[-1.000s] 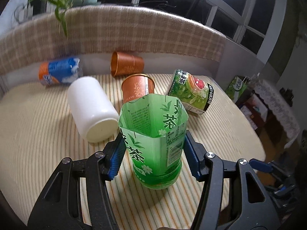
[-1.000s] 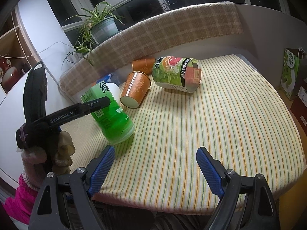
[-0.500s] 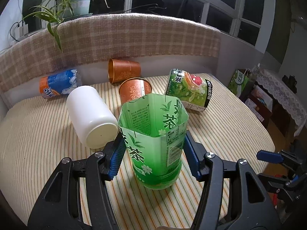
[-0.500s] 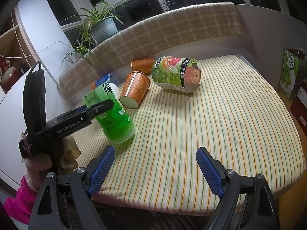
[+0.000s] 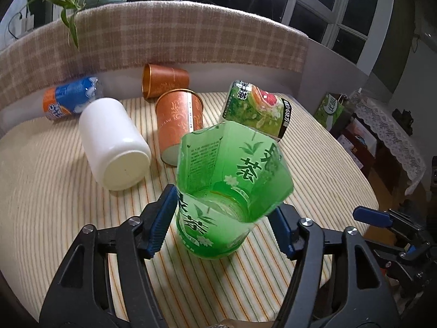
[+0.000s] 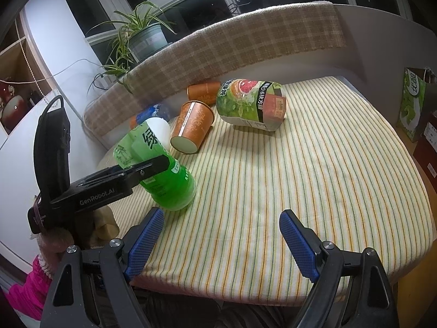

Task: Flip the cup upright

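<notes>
Now risking a tip: left claw point(image 5: 224, 224) seemingly easing off green cup point(image 5: 229, 188) leaning between its pads, right claw point(image 6: 221, 243) idling wide, empty.

A white plastic jar point(image 5: 116, 142) lies on its side on the striped tablecloth point(image 6: 314, 169), an orange-and-blue bottle point(image 5: 69, 101) behind it — near the plaid-covered backrest point(image 5: 164, 35). A spider plant point(image 6: 139, 35) sits on the sill.

Home, potted plant point(image 6: 142, 38), striped tablecloth point(image 6: 314, 164)
</notes>
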Demonstrator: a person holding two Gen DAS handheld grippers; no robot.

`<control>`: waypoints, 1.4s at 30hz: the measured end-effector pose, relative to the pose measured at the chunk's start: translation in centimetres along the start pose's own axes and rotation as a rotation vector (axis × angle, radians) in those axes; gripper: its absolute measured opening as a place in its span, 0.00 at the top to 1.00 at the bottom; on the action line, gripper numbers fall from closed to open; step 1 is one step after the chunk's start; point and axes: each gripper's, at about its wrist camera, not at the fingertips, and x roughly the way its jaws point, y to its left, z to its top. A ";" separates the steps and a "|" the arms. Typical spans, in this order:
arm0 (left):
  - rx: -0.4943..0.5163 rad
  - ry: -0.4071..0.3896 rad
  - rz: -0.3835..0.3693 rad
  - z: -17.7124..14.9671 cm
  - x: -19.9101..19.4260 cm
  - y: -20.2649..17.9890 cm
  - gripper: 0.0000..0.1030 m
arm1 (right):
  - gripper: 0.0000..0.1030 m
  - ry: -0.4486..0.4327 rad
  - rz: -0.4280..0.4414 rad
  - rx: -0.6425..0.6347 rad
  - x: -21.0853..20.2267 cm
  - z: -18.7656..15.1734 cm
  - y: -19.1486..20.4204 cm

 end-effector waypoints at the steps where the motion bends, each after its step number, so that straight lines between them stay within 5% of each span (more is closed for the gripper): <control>1: -0.006 0.006 -0.005 0.0 0.1 0.0 0.34 | 0.14 0.001 0.000 0.000 0.0 0.0 0.0; 5: -0.027 0.026 -0.028 -0.2 0.3 0.3 0.20 | 0.14 0.003 0.005 -0.001 0.0 -0.1 -0.1; 22: -0.071 0.053 0.019 -3.9 -2.3 2.7 0.20 | 0.14 -0.037 -0.007 -0.035 -0.4 0.7 0.8; 31: -0.104 -0.206 0.191 -4.1 -9.5 3.6 0.20 | 0.11 -0.154 -0.081 -0.114 -1.8 1.8 2.5; 35: -0.097 -0.308 0.239 -3.7 -11.7 3.3 0.05 | 0.02 -0.216 -0.119 -0.163 -2.7 2.1 3.5; 42: -0.064 -0.402 0.300 -3.1 -13.6 2.5 0.01 | 0.00 -0.300 -0.153 -0.198 -3.9 2.2 4.5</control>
